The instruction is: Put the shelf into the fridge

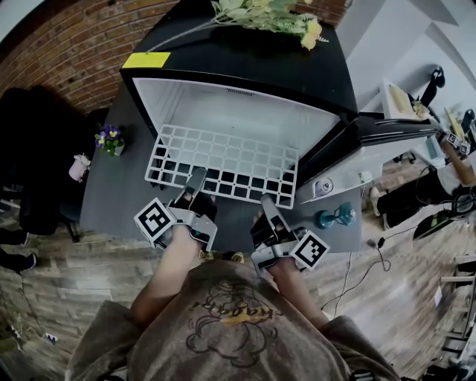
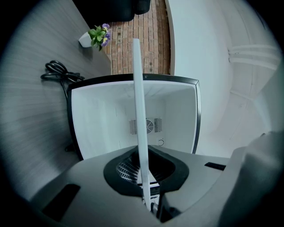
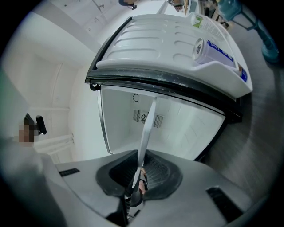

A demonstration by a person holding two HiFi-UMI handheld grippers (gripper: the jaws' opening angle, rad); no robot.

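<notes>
A white wire-grid shelf (image 1: 223, 164) hangs level in front of the open mini fridge (image 1: 238, 111), its far edge at the fridge mouth. My left gripper (image 1: 195, 181) is shut on the shelf's near edge at the left, and my right gripper (image 1: 266, 202) is shut on the same edge at the right. In the left gripper view the shelf (image 2: 140, 115) shows edge-on as a thin white bar rising from the jaws, with the white fridge interior (image 2: 111, 124) behind. The right gripper view has the shelf (image 3: 146, 131) edge-on too, pinched between the pads.
The fridge door (image 1: 372, 141) stands open to the right; its inner shelf holds a can (image 3: 200, 48). A small potted flower (image 1: 110, 138) stands left of the fridge, a teal object (image 1: 331, 217) at the right. Flowers (image 1: 268, 15) lie on the fridge top. A cable (image 2: 60, 73) lies on the floor.
</notes>
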